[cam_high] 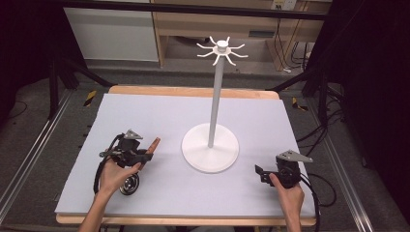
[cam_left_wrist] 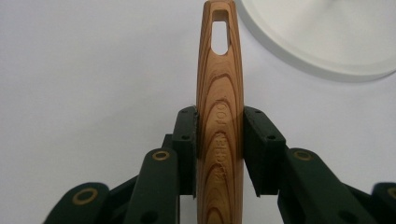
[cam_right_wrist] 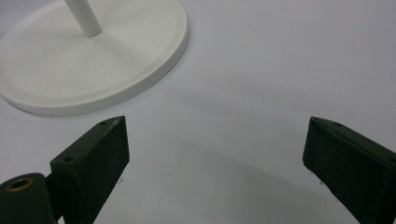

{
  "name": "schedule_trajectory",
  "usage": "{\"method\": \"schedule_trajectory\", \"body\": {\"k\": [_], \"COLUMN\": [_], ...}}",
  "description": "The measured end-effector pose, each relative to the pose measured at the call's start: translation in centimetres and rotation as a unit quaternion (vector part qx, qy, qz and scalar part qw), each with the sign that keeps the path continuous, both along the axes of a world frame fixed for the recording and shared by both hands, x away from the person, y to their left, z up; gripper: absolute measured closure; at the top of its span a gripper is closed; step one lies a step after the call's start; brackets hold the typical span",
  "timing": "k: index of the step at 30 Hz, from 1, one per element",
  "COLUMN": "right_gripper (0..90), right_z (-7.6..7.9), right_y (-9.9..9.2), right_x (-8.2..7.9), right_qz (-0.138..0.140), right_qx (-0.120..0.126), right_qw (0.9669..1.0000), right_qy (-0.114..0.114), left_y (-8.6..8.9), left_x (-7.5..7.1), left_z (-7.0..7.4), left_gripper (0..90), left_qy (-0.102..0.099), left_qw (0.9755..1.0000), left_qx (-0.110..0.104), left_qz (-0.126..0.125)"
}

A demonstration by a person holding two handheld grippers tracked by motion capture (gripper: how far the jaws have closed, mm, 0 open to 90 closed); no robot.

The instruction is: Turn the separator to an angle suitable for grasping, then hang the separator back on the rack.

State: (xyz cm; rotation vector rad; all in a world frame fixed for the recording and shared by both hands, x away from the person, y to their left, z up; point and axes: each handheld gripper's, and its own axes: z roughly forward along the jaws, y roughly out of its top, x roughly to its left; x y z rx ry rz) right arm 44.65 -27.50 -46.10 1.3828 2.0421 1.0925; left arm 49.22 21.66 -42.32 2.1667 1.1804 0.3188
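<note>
Even, soft overhead light falls on the pale table [cam_high: 145, 116]; the surroundings at nine and three o'clock sink into darkness. The white stand [cam_high: 211, 145] casts only a faint shadow. Both gripper views are sharp, with slightly soft jaws at six o'clock.

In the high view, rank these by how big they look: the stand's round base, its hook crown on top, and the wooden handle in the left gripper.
1. Round base, widest by far.
2. Hook crown, though it stands higher, nearer the camera, so it may look larger than it is.
3. Wooden handle, with just its tip showing past the left gripper.
</note>
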Motion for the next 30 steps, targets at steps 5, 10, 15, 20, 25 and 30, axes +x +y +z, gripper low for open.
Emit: {"method": "schedule_trajectory", "body": {"k": [5,10,15,20,25,30], "right_gripper": [7.6,7.6,7.7,7.7,7.6,7.6], "right_z": [0.1,0.2,0.2,0.3,0.3,0.4], "right_y": [-0.1,-0.1,-0.1,-0.1,-0.2,0.1], "right_x": [0.0,-0.1,-0.1,-0.1,-0.1,-0.1], "right_qz": [-0.001,-0.004,-0.004,-0.004,-0.003,-0.001], "right_qx": [0.005,0.008,0.007,0.007,0.008,0.001], "right_qw": [1.0,0.9999,0.9999,0.9999,0.9999,0.9999], "right_qy": [-0.006,-0.01,-0.011,-0.014,-0.015,-0.016], "left_y": [0.8,1.2,1.0,0.8,1.0,1.2], "left_x": [-0.9,-2.0,-2.8,-3.2,-3.8,-4.3], "left_z": [1.2,2.4,3.3,3.8,4.4,5.1], "left_gripper": [67.5,67.5,67.5,67.5,67.5,67.5], "left_qy": [-0.023,-0.053,-0.083,-0.103,-0.126,-0.147], "left_qw": [0.9993,0.9969,0.9937,0.9912,0.9859,0.9808], "left_qx": [-0.028,-0.057,-0.074,-0.082,-0.108,-0.127], "left_qz": [0.008,0.01,0.012,0.015,0.02,0.022]}}
